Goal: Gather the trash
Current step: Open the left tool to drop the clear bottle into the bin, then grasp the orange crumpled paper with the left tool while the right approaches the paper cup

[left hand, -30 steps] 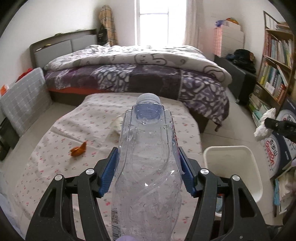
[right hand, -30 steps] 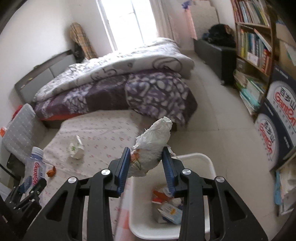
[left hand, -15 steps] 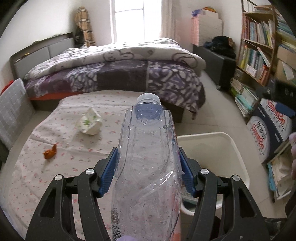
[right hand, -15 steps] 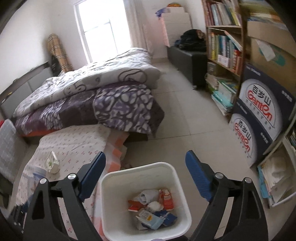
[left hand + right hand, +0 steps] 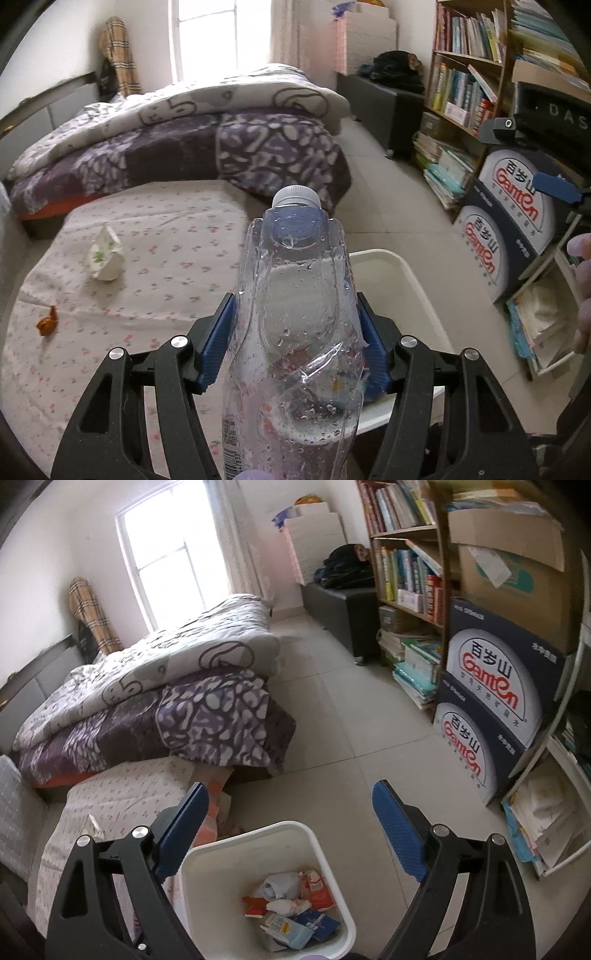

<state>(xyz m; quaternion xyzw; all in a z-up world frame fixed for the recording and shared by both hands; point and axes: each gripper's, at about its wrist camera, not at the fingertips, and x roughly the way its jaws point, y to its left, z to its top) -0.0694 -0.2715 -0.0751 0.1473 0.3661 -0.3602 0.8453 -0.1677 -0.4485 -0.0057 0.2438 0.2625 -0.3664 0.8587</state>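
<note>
My left gripper (image 5: 295,332) is shut on a crumpled clear plastic bottle (image 5: 295,314) with a white cap, held over the near edge of the white trash bin (image 5: 413,288). My right gripper (image 5: 290,830) is open and empty, above the same bin (image 5: 317,843), which holds several wrappers and crumpled papers (image 5: 291,908). A crumpled white tissue packet (image 5: 105,254) and a small orange wrapper (image 5: 48,323) lie on the floral-sheeted mattress (image 5: 166,236). One blue pad of the right gripper shows at the right of the left wrist view (image 5: 554,186).
A bed with purple and white quilts (image 5: 177,694) stands behind the mattress. A bookshelf (image 5: 406,572) and stacked Ganten water boxes (image 5: 491,709) line the right wall. A black bench (image 5: 343,605) stands near the window. Tiled floor (image 5: 351,720) lies between bed and shelf.
My right gripper opened and the white crumpled paper dropped into the bin. My left gripper carried the bottle rightward, from above the mattress to over the bin.
</note>
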